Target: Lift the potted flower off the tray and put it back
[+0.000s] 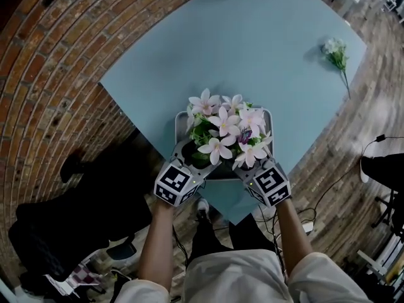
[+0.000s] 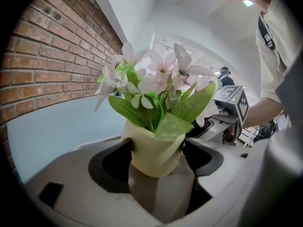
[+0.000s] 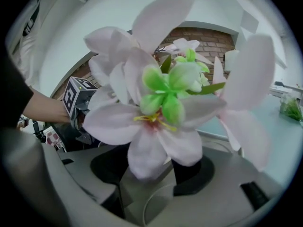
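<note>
One grip — my left gripper has its jaws clamped on the pot; my right gripper gapes among petals. I'd lift straight, slowly.

No word, number, brand or label can be read anywhere. The only sign-like marks are black-and-white square code patterns, which carry no letters or digits. They stand on the left marker cube of the left claw and on the right marker cube of the right claw. In the head view each cube shows two patterned faces. The left gripper view shows one such face on the right marker cube, and the right gripper view shows one on the left marker cube.
</note>
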`<state>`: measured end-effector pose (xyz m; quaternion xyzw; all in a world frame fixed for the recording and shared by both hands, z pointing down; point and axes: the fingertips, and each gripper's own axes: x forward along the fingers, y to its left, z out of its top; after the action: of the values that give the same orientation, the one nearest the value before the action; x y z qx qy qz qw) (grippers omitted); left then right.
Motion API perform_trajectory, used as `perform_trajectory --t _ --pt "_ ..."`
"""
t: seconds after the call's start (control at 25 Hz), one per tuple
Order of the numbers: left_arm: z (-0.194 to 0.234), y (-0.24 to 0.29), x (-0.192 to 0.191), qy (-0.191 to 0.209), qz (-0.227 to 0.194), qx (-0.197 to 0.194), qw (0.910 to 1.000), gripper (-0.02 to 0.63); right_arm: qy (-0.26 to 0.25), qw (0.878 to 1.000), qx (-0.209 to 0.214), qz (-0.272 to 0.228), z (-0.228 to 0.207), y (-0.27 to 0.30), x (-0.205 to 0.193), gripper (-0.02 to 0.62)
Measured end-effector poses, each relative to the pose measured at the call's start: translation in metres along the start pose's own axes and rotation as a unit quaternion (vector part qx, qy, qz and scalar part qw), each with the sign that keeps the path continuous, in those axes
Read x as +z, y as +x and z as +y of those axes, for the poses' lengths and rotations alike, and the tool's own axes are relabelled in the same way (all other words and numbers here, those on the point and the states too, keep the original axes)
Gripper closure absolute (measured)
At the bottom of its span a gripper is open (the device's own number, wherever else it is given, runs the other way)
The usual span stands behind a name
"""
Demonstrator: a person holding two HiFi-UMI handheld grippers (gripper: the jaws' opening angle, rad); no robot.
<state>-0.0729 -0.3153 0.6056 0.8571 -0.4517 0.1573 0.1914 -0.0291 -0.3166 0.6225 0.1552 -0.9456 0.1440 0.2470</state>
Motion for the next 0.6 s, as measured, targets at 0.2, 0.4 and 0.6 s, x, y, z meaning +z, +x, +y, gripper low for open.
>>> perform_trajectory --t 0.2,0.4,0.6 --pt "-0.010 -0.013 0.015 0.009 -0.015 0.000 0.9998 0.235 -0.011 1.000 -0.011 -0.014 0.010 -0.014 0.014 0.330" --pt "-0.016 -0.036 0.030 0.023 -0.033 -0.007 0.9992 0.235 -0.019 0.999 -0.028 -0.033 0.027 -0.025 0.032 0.330" --pt "-0.027 -0.061 0.052 0.049 -0.047 -0.019 0.9975 0.235 -0.025 0.997 -0.053 -0.058 0.048 -0.043 0.054 0.330"
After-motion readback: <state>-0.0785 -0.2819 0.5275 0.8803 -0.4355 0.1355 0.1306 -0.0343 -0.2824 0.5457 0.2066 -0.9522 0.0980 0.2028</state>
